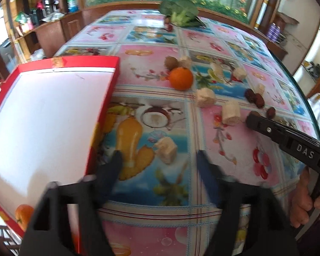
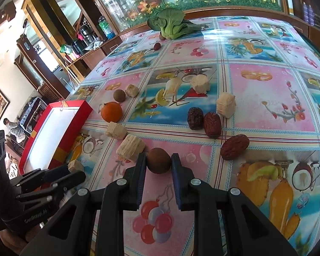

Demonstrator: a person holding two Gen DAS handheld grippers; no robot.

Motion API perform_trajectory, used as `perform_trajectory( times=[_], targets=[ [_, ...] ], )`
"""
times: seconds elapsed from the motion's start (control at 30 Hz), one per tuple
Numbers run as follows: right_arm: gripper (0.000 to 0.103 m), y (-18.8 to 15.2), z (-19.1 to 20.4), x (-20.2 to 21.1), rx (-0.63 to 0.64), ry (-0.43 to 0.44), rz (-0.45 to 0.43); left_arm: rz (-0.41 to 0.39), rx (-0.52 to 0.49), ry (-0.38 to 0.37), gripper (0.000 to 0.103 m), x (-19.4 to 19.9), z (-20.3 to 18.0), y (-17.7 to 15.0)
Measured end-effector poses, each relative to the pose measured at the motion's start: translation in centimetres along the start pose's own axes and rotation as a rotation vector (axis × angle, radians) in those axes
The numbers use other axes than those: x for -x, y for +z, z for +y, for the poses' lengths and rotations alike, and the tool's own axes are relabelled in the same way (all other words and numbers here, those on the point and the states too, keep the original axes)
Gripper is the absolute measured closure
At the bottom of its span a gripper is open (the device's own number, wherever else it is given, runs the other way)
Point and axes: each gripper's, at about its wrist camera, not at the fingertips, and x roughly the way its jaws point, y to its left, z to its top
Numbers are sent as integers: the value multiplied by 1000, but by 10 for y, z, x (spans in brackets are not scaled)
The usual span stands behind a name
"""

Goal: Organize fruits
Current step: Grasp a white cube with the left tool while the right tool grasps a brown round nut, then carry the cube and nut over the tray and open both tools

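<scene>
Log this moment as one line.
left hand-held gripper: open, empty, by cream chunk | right hand-held gripper: shut on brown fruit | red box: empty

The left gripper (image 1: 157,160) points steeply down at the table (image 1: 234,149), its two dark fingers (image 1: 115,166) spread wide apart with nothing pressed between them; their edges are motion-blurred. The right gripper (image 2: 159,160) also tilts down toward the table, jaws drawn narrow, its blue-padded fingers (image 2: 141,170) clamped on either side of a small brown fruit (image 2: 159,160) resting on the table. In the left wrist view, the bare hand (image 1: 305,204) wraps the right gripper's handle at the table's near edge.
</scene>
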Motion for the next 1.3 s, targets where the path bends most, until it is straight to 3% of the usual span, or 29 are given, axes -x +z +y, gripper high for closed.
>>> perform_trajectory(
  times=[0.13,0.2,0.23,0.43,0.67,0.87,1.07,1.3],
  targets=[
    [81,0,1,0,1,2,2,-6,12,-15,28,-3,2,3],
    [81,0,1,-1,3,4,2,-11,11,-13,39,-6,2,5],
    [81,-1,1,-1,4,3,3,-4,10,-16,50,-9,2,6],
    [81,-1,1,-1,4,6,5,-27,-23,-5,81,-10,-1,8],
    [81,-2,4,0,23,0,-4,-34,-13,-47,82,-2,4,6],
    [81,-5,16,11,71,3,-70,-120,6,-74,82,40,21,10],
    [81,-11,54,13,107,120,-97,-208,110,-8,82,79,81,10],
    [81,-11,130,-14,188,228,-50,-206,228,82,82,83,146,-9]
  ],
)
